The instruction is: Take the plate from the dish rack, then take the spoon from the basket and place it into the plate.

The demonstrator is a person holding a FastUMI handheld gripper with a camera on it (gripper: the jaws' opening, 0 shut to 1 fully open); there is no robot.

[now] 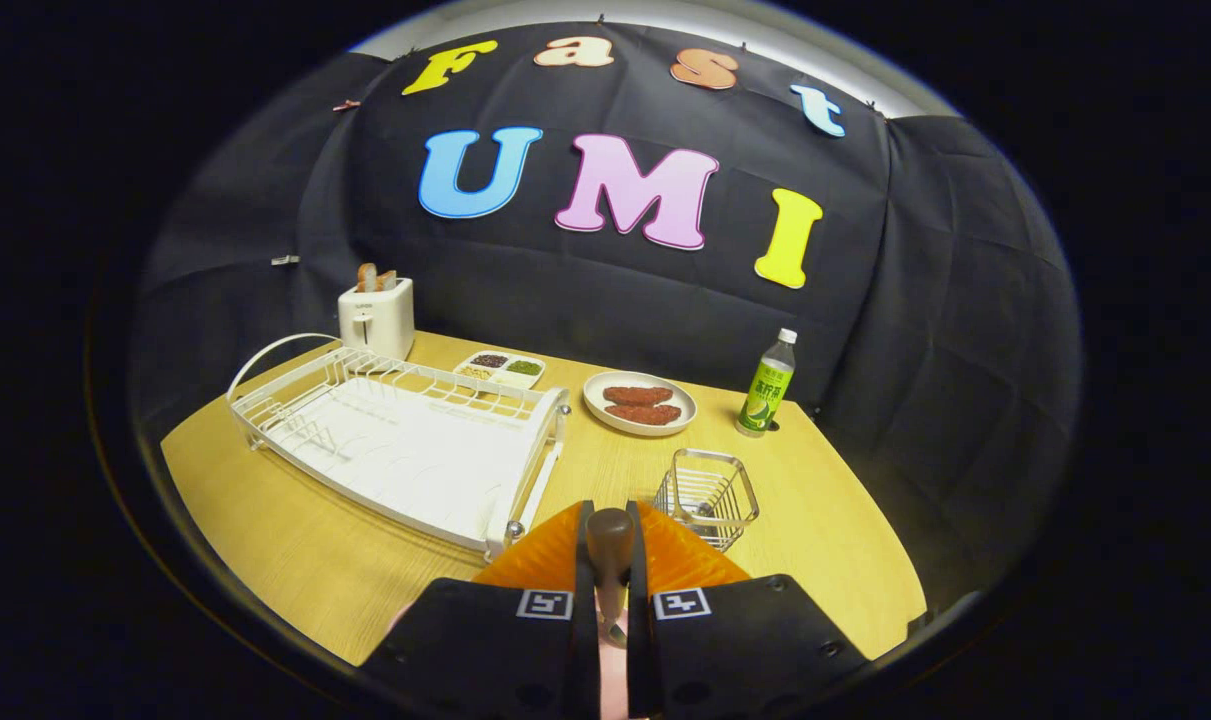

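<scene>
Wooden table (295,530): gripper (610,545) clamped on brown-handled spoon (610,540), beside wire basket (707,495); bottle (768,385) label unreadable.

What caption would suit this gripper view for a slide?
Gripper shut on the brown-handled spoon, held above the wooden table between the white dish rack and wire basket.

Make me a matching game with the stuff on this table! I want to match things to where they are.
Things:
1. spoon
2. toaster
3. green bottle
4. wire basket

Places:
A. beside the plate of brown patties
B. at the far end of the white dish rack
C. pinched between the gripper fingers
D. just ahead of the fingers, next to the rack's near corner

Pairs: 1-C, 2-B, 3-A, 4-D
</scene>
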